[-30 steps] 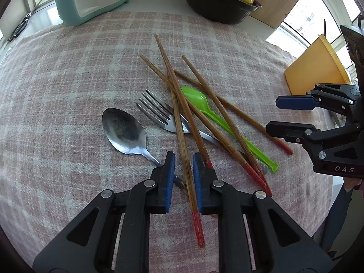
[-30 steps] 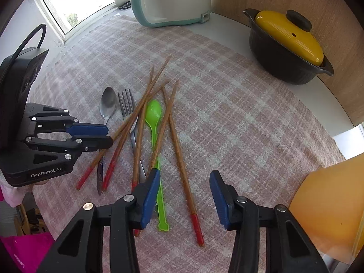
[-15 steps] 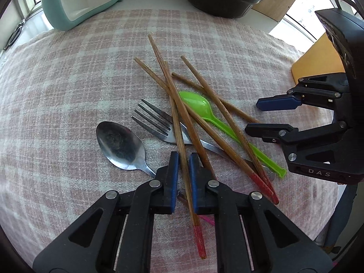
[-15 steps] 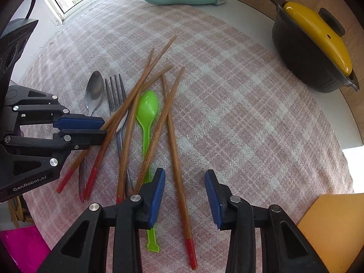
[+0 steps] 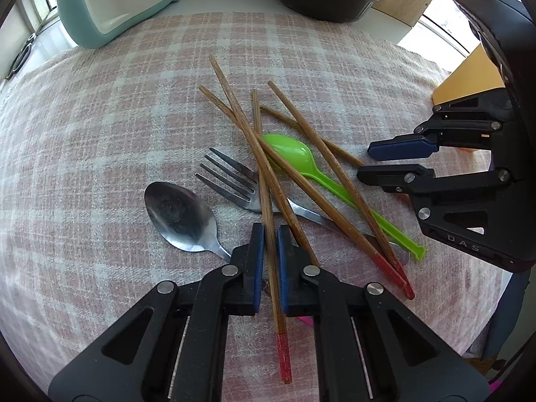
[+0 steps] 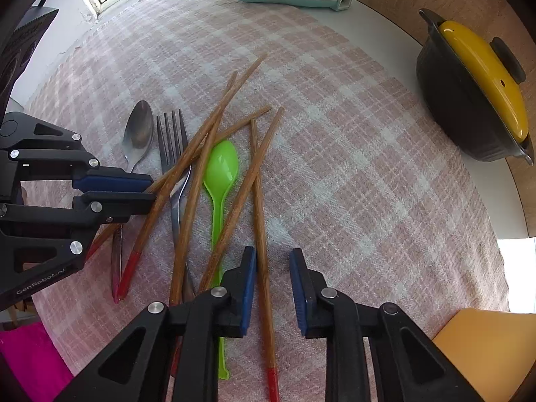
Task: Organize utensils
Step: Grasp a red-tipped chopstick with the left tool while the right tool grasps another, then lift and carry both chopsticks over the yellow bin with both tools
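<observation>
A: While the left gripper (image 5: pixel 268 251) stood over the near edge of the pile, were its blue pads pressed on anything?

B: Yes, clamped on one red-tipped chopstick (image 5: pixel 269 234), beside the steel spoon (image 5: pixel 181 214) and fork (image 5: pixel 231 184).

A: And the right gripper (image 6: pixel 273 288)?

B: Its jaws were closing with another chopstick (image 6: pixel 259 217) between them, against the left pad; the right pad stood clear. Both chopsticks lay in the heap with the green spoon (image 6: pixel 219 171) on the checked cloth (image 6: pixel 351 167).
</observation>
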`<state>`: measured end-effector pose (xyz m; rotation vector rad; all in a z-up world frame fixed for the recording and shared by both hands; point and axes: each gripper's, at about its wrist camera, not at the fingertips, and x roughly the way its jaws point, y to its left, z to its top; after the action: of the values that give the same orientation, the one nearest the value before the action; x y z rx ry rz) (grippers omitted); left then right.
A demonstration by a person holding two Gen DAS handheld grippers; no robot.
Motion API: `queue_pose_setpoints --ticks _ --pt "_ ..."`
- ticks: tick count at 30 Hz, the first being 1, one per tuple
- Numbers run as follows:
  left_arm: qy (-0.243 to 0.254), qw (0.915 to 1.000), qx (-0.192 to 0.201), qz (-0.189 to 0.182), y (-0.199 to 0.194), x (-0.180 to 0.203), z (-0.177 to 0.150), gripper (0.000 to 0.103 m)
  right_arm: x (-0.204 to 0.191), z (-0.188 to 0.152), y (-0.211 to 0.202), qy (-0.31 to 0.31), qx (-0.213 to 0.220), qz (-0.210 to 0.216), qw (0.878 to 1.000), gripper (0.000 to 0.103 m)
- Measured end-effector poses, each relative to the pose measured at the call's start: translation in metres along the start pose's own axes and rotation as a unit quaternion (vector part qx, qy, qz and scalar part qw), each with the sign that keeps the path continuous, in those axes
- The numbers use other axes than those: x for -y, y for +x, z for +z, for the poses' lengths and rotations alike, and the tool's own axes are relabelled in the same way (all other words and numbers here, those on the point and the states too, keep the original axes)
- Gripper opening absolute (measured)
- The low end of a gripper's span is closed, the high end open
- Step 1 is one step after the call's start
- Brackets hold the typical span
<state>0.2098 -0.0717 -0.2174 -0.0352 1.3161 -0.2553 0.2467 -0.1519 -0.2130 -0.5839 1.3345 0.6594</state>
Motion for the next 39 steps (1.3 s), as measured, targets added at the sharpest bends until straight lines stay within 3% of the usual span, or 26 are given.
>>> queue_pose_setpoints --ticks 5,16,26,39 --pt "-0.015 0.9999 0.005 -0.002 -0.002 -0.003 -0.003 0.004 -0.002 0.000 0.000 0.004 -0.001 0.004 1.000 0.004" --pt "-0.058 0.9979 0.027 -0.015 -0.018 -0.027 -0.018 0.004 0.012 -0.022 -0.008 0.040 0.019 0.015 0.999 0.004" --pt "-0.072 0.9958 0.056 -0.004 -0.049 -0.045 -0.030 0.004 0.024 -0.047 -0.032 0.074 0.051 0.023 0.996 0.004" --pt "-0.116 0.9862 0.117 -0.017 -0.091 -0.051 -0.036 0.004 0.038 -0.074 -0.070 0.123 0.103 0.027 0.987 0.004"
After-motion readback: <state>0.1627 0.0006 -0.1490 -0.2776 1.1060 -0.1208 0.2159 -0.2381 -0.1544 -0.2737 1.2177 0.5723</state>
